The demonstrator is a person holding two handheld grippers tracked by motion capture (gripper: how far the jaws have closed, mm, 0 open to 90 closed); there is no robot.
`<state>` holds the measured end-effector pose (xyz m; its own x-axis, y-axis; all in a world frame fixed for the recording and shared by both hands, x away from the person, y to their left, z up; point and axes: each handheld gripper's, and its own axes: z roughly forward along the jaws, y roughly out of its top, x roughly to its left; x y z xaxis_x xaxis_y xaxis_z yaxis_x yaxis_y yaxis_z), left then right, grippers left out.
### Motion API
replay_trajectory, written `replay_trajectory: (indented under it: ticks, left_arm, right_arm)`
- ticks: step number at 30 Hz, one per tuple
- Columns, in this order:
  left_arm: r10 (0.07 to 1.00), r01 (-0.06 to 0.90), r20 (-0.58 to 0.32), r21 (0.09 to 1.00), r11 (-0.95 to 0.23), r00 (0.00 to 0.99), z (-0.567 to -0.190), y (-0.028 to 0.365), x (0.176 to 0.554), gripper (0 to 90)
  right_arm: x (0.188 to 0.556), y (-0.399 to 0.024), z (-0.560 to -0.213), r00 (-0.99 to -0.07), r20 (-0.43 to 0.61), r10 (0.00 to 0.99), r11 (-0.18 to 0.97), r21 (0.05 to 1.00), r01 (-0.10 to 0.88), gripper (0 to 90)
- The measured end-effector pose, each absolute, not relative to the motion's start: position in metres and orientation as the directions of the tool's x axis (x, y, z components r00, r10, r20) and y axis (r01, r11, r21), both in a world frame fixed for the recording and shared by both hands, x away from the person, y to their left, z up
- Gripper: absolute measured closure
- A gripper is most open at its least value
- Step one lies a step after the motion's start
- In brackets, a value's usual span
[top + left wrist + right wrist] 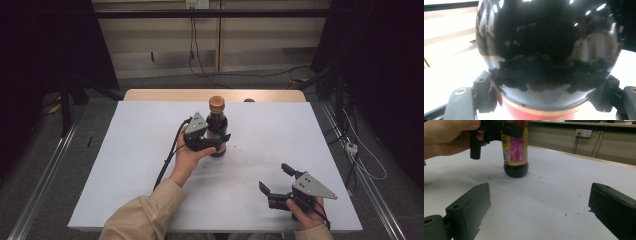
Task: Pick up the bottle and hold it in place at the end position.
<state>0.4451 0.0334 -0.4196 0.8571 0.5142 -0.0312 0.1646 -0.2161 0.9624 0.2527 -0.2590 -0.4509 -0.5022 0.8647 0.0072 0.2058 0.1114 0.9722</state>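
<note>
A dark soy-sauce bottle (218,122) with a gold-brown cap and a pink label stands upright on the white table (140,165), a little behind its middle. My left gripper (219,139) reaches in from the left and is shut on the bottle's lower body, one jaw on each side. In the left gripper view the glossy black bottle (544,50) sits tight between the two jaws (545,96). My right gripper (274,177) rests near the front right edge, open with nothing between its jaws. The right gripper view has the bottle (515,152) ahead beyond the wide jaws (539,212).
A few dark specks mark the white surface (564,214) around the bottle. A wooden table edge (165,94) shows behind the white top. Cables (360,160) lie on the floor to the right, and metal rails (45,175) run along both sides.
</note>
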Motion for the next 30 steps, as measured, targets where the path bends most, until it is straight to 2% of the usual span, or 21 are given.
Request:
replay_trajectory:
  ticks: [1, 2, 4, 14, 24, 30]
  left_arm:
    - [0.488, 0.166, -0.043, 0.963, -0.211, 0.872, -0.421, 0.035, 0.446, 26.5]
    - [0.524, 0.162, -0.027, 0.964, -0.213, 0.851, -0.422, 0.034, 0.445, 27.9]
    - [0.531, 0.167, -0.037, 0.966, -0.198, 0.847, -0.423, 0.033, 0.444, 28.0]
    - [0.534, 0.125, -0.004, 0.974, -0.190, 0.845, -0.426, 0.033, 0.441, 29.2]
    - [0.528, 0.144, -0.028, 0.973, -0.181, 0.849, -0.427, 0.036, 0.443, 29.4]
    - [0.531, 0.149, -0.032, 0.973, -0.179, 0.847, -0.427, 0.035, 0.442, 29.7]
  right_arm:
    - [0.253, -0.259, -0.451, -0.503, 0.006, 0.864, 0.113, 0.972, 0.205, 3.7]
    - [0.253, -0.259, -0.451, -0.502, 0.006, 0.865, 0.112, 0.972, 0.206, 3.7]
    - [0.254, -0.259, -0.451, -0.502, 0.007, 0.865, 0.113, 0.972, 0.207, 3.6]
    - [0.258, -0.258, -0.453, -0.496, 0.020, 0.868, 0.110, 0.967, 0.232, 3.6]
    - [0.275, -0.254, -0.446, -0.488, 0.025, 0.872, 0.119, 0.958, 0.261, 3.9]
    - [0.286, -0.247, -0.439, -0.504, 0.075, 0.860, 0.091, 0.950, 0.298, 3.5]
